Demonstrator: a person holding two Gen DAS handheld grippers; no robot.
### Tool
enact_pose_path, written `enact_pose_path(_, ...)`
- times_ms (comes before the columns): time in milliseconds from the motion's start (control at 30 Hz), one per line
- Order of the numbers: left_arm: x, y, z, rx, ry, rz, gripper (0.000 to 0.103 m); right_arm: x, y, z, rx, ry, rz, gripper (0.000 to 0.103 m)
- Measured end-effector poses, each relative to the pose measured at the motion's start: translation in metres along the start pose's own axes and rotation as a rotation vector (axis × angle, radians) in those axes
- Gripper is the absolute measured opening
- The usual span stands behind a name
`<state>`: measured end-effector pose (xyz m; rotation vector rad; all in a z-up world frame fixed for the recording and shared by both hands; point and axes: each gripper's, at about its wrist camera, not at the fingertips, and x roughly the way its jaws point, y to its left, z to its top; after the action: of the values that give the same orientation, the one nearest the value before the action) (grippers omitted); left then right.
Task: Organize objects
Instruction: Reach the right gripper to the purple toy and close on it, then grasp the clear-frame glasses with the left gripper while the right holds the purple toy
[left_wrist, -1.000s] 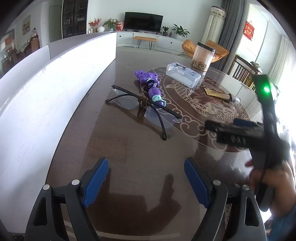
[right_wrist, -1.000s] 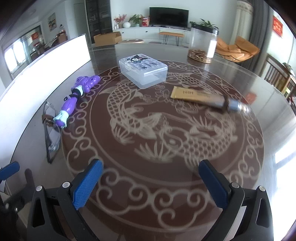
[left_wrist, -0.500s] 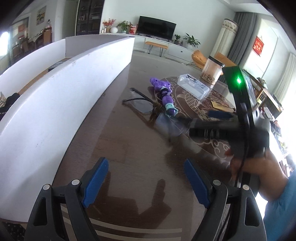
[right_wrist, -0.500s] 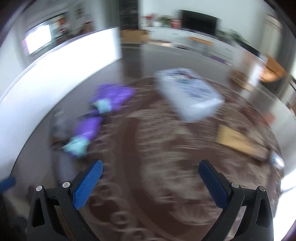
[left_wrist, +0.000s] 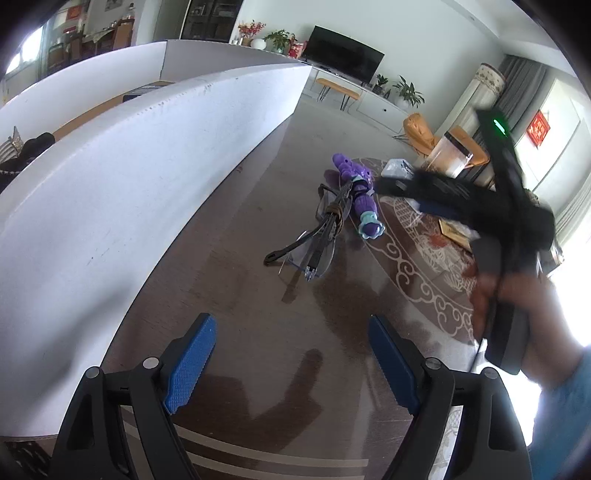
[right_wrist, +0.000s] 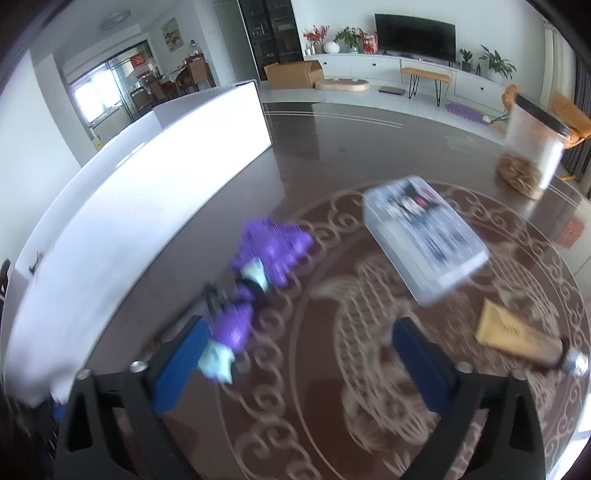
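A purple toy (right_wrist: 269, 254) with teal ends lies on the dark table (right_wrist: 332, 147), beside a pair of glasses (left_wrist: 317, 236) with a brown cord on the frame. My right gripper (right_wrist: 299, 365) hovers over the toy's near end, which shows just inside the left pad; its jaws are closing and the pads (right_wrist: 181, 362) are not pressing on anything. From the left wrist view the right gripper (left_wrist: 413, 194) is a dark blur above the toy (left_wrist: 360, 192), held by a hand (left_wrist: 517, 295). My left gripper (left_wrist: 291, 363) is open and empty, short of the glasses.
A white board (left_wrist: 147, 166) walls the table's left side. A clear lidded box (right_wrist: 424, 236), a tan tube (right_wrist: 517, 339) and a tall jar (right_wrist: 532, 151) stand on the patterned round part of the table. Chairs and a TV cabinet lie beyond.
The right gripper swept left across the table from the middle to over the purple toy, and its jaws have narrowed. The left view has shifted and rolled; its jaws stay the same.
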<state>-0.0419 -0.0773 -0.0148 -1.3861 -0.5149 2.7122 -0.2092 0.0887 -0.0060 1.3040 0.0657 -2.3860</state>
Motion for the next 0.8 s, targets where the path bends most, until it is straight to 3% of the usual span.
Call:
enact_pose_path(167,0.001,-0.003,-0.001,0.018,0.002,0.007,0.084,0.031,0.023,0.021,-0.016,0.082,-0.036,0.054)
enact_pose_path(267,0.004,-0.005,-0.001,0.021,0.012,0.008,0.084,0.040,0.032,0.025,-0.031,0.097,-0.042,0.046)
enact_pose_path(433,0.005,-0.010,-0.003,0.040,0.010,0.015,0.084,0.047,0.046,0.028,-0.120,0.112,-0.093,0.039)
enact_pose_path(567,0.005,-0.011,-0.003,0.047,0.007,0.009,0.084,0.038,0.029,0.014,-0.083,0.093,-0.124,0.039)
enact_pose_path(800,0.003,-0.010,-0.004,0.040,0.009,-0.013,0.084,-0.015,-0.006,-0.049,-0.053,0.072,-0.157,0.040)
